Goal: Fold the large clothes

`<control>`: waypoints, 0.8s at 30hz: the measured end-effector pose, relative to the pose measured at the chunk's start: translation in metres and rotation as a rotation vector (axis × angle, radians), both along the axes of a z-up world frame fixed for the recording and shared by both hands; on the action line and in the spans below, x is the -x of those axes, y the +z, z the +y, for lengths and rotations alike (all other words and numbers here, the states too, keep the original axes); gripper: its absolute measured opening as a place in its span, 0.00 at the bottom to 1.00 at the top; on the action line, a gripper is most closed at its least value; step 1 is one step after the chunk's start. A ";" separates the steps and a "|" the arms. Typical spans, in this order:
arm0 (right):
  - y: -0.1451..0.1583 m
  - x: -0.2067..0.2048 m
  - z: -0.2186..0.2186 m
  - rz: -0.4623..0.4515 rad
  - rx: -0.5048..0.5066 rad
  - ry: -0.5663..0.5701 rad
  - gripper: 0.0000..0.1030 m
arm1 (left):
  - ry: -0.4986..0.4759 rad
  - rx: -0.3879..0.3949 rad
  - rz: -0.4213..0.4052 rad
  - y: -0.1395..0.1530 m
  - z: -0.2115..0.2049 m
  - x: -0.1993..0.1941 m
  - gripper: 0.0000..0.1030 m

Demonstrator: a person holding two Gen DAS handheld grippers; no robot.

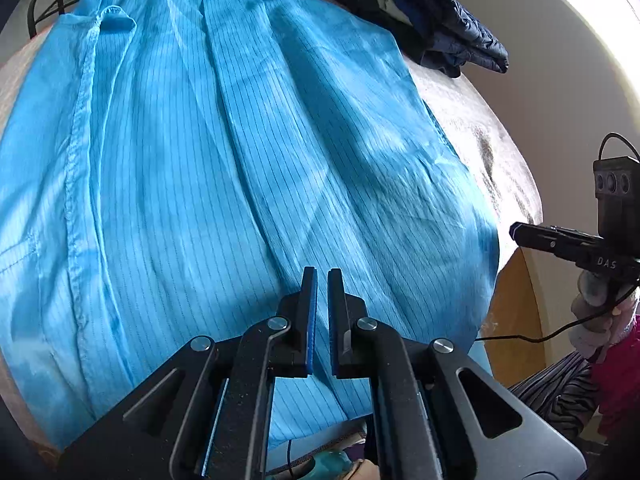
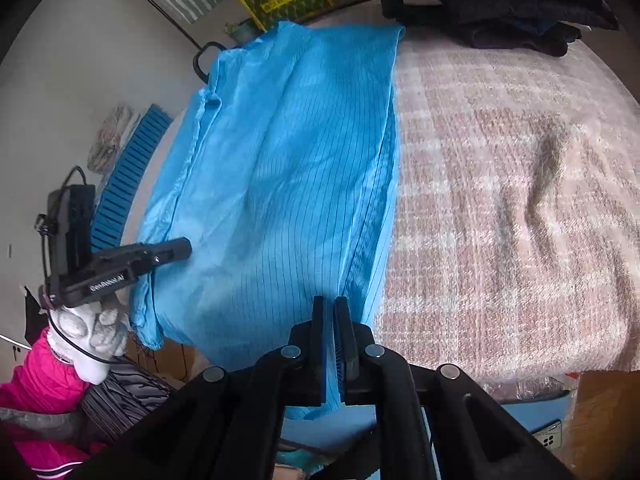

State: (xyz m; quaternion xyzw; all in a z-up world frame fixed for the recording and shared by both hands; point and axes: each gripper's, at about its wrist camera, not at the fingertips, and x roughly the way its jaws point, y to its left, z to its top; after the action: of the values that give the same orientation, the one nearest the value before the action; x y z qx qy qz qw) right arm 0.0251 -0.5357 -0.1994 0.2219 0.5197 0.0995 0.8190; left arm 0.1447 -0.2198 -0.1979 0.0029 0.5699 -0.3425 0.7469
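A thin blue striped coat (image 1: 248,168) lies creased lengthwise on a pinkish checked blanket (image 2: 500,208); the left gripper (image 1: 322,276) is closed and empty, the right gripper (image 2: 330,304) pinches its near hem

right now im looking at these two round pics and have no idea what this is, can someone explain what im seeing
There is no robot here. A person holds a hand tool with two fingers in each gloved hand. Each tool carries a wide-angle camera that looks along its fingers, which is why the pictures bulge. One picture is from the left gripper, the other from the right gripper.

On the pinkish checked blanket lies a large blue striped garment, spread out for folding. A pile of dark clothes lies beyond it.

The left jaws are shut. The right jaws stand close together over the garment's near edge. I cannot tell whether either pinches cloth.
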 end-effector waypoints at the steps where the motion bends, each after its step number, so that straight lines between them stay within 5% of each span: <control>1: 0.002 0.001 -0.004 -0.010 0.002 -0.016 0.36 | -0.010 -0.002 -0.004 -0.002 -0.003 0.004 0.02; 2: 0.001 0.002 -0.009 -0.014 0.002 -0.034 0.48 | -0.022 -0.007 -0.010 -0.004 -0.007 0.007 0.02; 6: -0.018 -0.005 -0.017 0.027 -0.038 -0.057 0.51 | -0.057 -0.011 -0.019 -0.008 -0.023 0.016 0.02; 9: -0.038 -0.013 -0.014 0.049 -0.142 -0.051 0.52 | -0.095 -0.059 -0.111 -0.007 -0.040 0.023 0.02; 11: -0.045 -0.018 -0.006 0.051 -0.195 -0.030 0.45 | -0.106 -0.062 -0.118 -0.005 -0.045 0.023 0.02; 14: -0.045 -0.021 0.009 0.055 -0.150 0.014 0.10 | -0.100 -0.006 -0.114 0.006 -0.047 0.023 0.02; 16: -0.041 -0.020 0.012 0.049 -0.139 0.014 0.02 | -0.112 0.019 -0.145 0.015 -0.056 0.021 0.02; 21: -0.030 -0.018 0.011 0.009 -0.176 0.009 0.01 | -0.135 0.038 -0.102 0.006 -0.089 0.003 0.02; 24: -0.037 -0.018 0.008 0.016 -0.174 0.009 0.14 | -0.123 0.032 -0.070 -0.012 -0.097 -0.004 0.02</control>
State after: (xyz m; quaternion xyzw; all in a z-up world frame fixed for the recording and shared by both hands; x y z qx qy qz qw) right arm 0.0431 -0.5273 -0.2368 0.2904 0.5166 0.1462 0.7921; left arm 0.1489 -0.3172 -0.2102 0.0378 0.5366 -0.3965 0.7439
